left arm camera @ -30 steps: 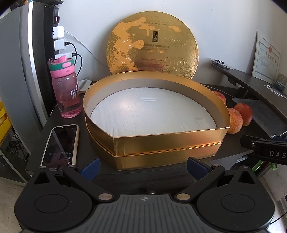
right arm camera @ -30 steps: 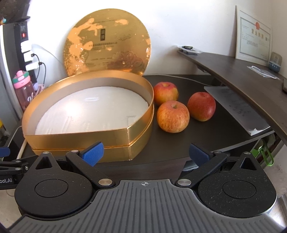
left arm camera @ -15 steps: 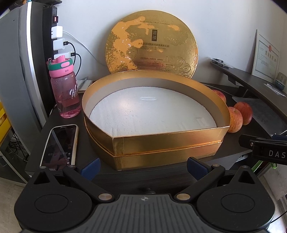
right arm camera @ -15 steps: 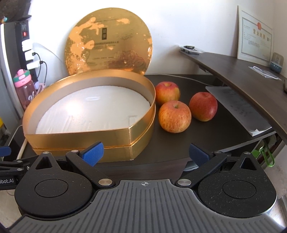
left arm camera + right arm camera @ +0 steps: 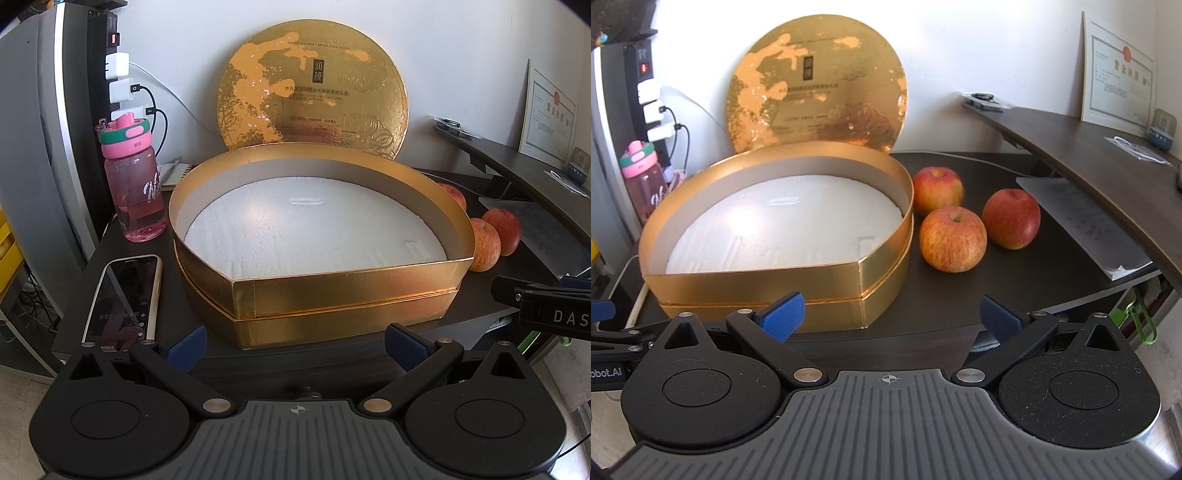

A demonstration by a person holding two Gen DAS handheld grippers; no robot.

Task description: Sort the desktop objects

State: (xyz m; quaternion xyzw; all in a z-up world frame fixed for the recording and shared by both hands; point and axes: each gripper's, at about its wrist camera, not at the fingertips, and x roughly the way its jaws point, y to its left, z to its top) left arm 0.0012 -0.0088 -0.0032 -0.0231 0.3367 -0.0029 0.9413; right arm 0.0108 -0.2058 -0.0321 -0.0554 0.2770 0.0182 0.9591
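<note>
Gold box point(image 5: 332, 295), white-lined, beside three apples point(image 5: 953, 238); both hand-held grippers point(image 5: 295, 341) point(image 5: 890, 317) spread, empty.

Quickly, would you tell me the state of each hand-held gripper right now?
Left hand-held gripper: open, holding nothing.
Right hand-held gripper: open, holding nothing.

Dark wood-grain desk point(image 5: 1027, 280), centre of both frames. On it:
- gold box point(image 5: 332, 295), open, centre;
- three apples point(image 5: 953, 238), right of box;
- pink bottle point(image 5: 131, 177), upright, left;
- phone point(image 5: 123, 295), flat, lower left;
- papers point(image 5: 1078, 218), far right;
- gold lid point(image 5: 314, 88), upright behind box.
</note>
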